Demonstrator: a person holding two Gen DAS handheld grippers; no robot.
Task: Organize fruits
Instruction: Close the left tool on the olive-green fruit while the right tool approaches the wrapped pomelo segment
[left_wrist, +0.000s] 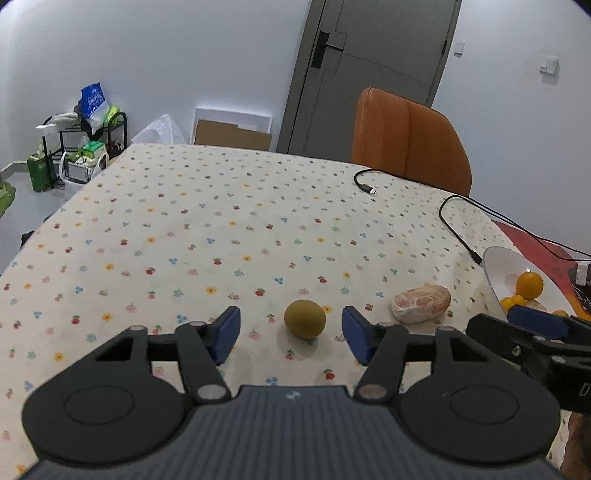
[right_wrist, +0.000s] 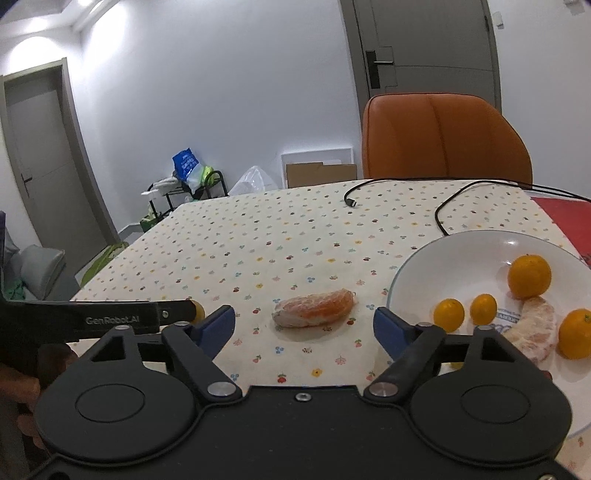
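Note:
A small yellow-green round fruit (left_wrist: 305, 318) lies on the flowered tablecloth, just ahead of my open left gripper (left_wrist: 291, 334) and between its blue fingertips. To its right rests a peeled pomelo segment (left_wrist: 421, 303). In the right wrist view that segment (right_wrist: 314, 308) lies ahead of my open right gripper (right_wrist: 304, 325), which holds nothing. The white plate (right_wrist: 436, 266) at the right holds several small oranges (right_wrist: 529, 276) and another peeled segment (right_wrist: 537, 332). The same plate (left_wrist: 498, 262) shows at the right edge of the left wrist view.
Two black cables (right_wrist: 441, 210) run over the far right of the table toward a red mat (right_wrist: 569, 218). An orange chair (right_wrist: 443, 136) stands behind the table. The left gripper's body (right_wrist: 110, 317) crosses the left of the right wrist view, mostly hiding the round fruit.

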